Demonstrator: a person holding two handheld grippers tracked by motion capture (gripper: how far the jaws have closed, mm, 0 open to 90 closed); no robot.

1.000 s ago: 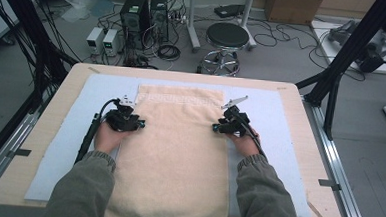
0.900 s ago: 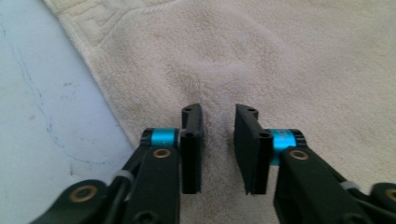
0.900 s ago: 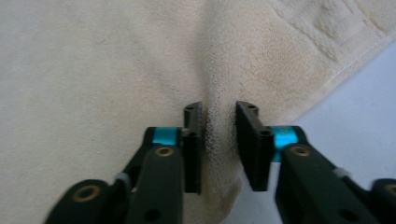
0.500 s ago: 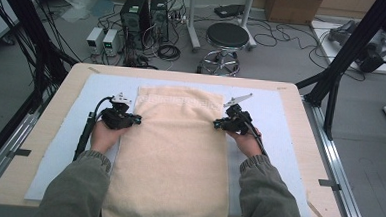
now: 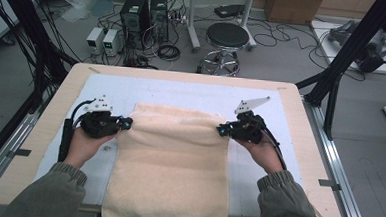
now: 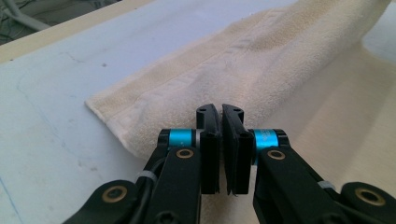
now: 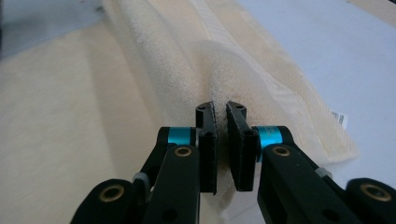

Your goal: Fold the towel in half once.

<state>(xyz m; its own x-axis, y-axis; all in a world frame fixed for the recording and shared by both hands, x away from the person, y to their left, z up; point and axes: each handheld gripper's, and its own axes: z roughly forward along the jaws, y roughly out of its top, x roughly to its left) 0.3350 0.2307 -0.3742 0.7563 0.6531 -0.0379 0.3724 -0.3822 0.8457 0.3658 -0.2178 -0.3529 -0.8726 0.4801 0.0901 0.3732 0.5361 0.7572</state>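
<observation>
A cream towel (image 5: 173,162) lies lengthwise on the table and hangs over the near edge. Its far part is drawn up into a raised fold between the two hands. My left gripper (image 5: 127,122) is shut on the towel's left edge. In the left gripper view the jaws of the left gripper (image 6: 220,112) stand almost together on the towel (image 6: 261,60). My right gripper (image 5: 221,130) is shut on the right edge. In the right gripper view the right gripper (image 7: 220,109) pinches a lifted ridge of towel (image 7: 187,51).
A pale blue mat (image 5: 182,90) covers the wooden table (image 5: 192,76). On the floor beyond stand a black stool (image 5: 227,37), computer boxes (image 5: 146,11) and many cables. Black frame posts (image 5: 346,61) rise at the right and left of the table.
Both grippers have shut on the towel's side edges and risen. The towel's far end has drawn back toward the person and now stands up as a fold.
</observation>
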